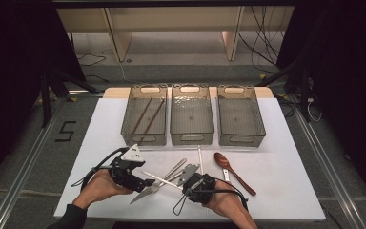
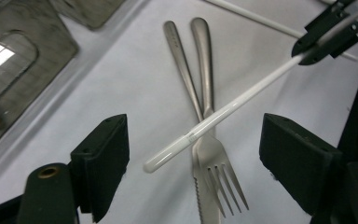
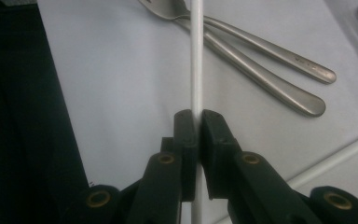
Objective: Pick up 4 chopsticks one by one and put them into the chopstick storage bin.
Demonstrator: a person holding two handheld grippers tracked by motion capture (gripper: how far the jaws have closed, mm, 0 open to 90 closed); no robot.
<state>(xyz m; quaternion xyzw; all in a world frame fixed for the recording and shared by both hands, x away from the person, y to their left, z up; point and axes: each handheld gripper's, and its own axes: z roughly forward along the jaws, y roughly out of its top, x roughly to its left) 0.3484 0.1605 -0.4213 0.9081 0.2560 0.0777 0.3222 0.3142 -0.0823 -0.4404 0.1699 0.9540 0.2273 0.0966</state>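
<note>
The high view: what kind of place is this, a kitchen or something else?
Probably a lab recording station, not a kitchen: a white table framed by metal rails, loose cables on the floor behind, and three identical clear bins lined up for sorting cutlery.

You are working in a lab-style recording station, not a home. The white worktop [image 1: 286, 191] sits inside a frame of aluminium rails [image 1: 21, 171] on a grey floor. A black digit marking [image 1: 65, 130] is taped to the floor at the left. Loose cables [image 1: 262, 43] trail at the far right, before bare wooden shelving [image 1: 171, 21]. Dark surroundings close both sides.
</note>
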